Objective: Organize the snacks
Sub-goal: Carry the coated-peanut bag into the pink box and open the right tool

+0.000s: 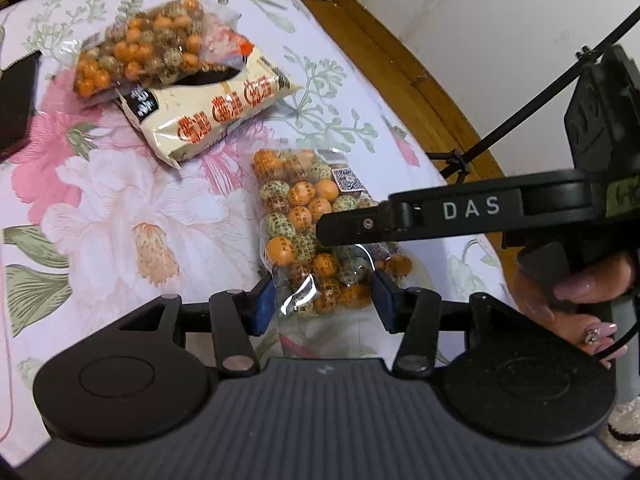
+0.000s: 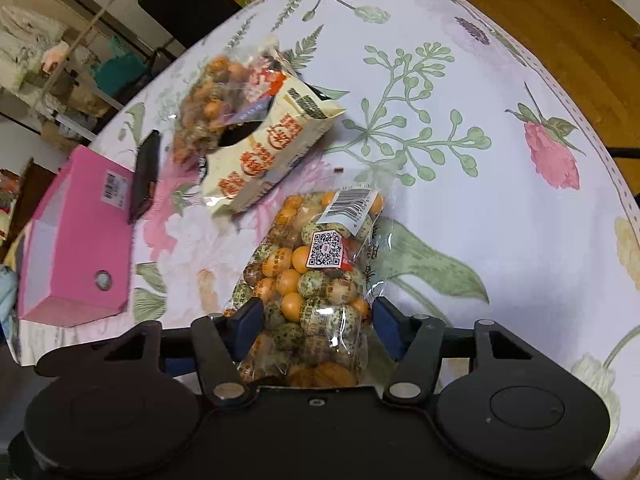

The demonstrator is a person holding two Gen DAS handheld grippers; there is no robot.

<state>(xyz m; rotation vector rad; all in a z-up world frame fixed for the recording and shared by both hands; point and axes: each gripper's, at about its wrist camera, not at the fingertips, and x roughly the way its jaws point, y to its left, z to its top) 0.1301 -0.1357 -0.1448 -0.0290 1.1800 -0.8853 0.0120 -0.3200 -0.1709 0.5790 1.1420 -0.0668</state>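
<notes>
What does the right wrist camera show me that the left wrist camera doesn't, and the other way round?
Only the right wrist view shows the pink box at the table's left edge and the barcode on the near bag. Only the left wrist view shows the right gripper from the side and the hand holding it. Both show the near bag of orange and speckled balls between blue pads, the cream packet and a second ball bag lying on it.

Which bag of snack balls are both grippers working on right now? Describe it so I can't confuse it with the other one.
On the floral tablecloth, nearest both cameras, lies the clear plastic bag of orange and speckled green balls. Unlike the similar clear bag stacked on the cream packet farther back, it shows a QR sticker and barcode.
</notes>
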